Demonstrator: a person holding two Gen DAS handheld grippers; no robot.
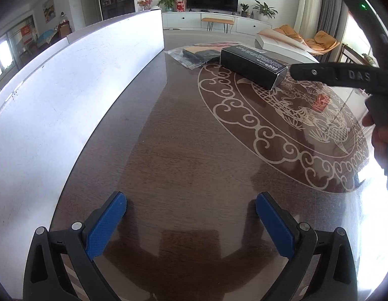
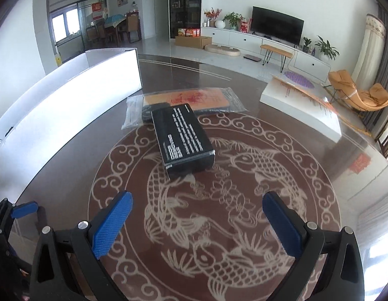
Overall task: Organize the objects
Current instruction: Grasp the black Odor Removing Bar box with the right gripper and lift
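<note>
- The black carton lies flat near the middle of the glass-topped table, its far end overlapping a clear plastic packet — lifting it carelessly could drag that packet along.
- The right gripper hangs just short of the carton, jaws wide and empty; closing off-centre on the smooth cardboard could let it twist or skid across the glass.
- The left gripper, also wide and empty, sits beside the white bin — a hurried swing could knock its thin wall.
- The book lies well apart.
</note>
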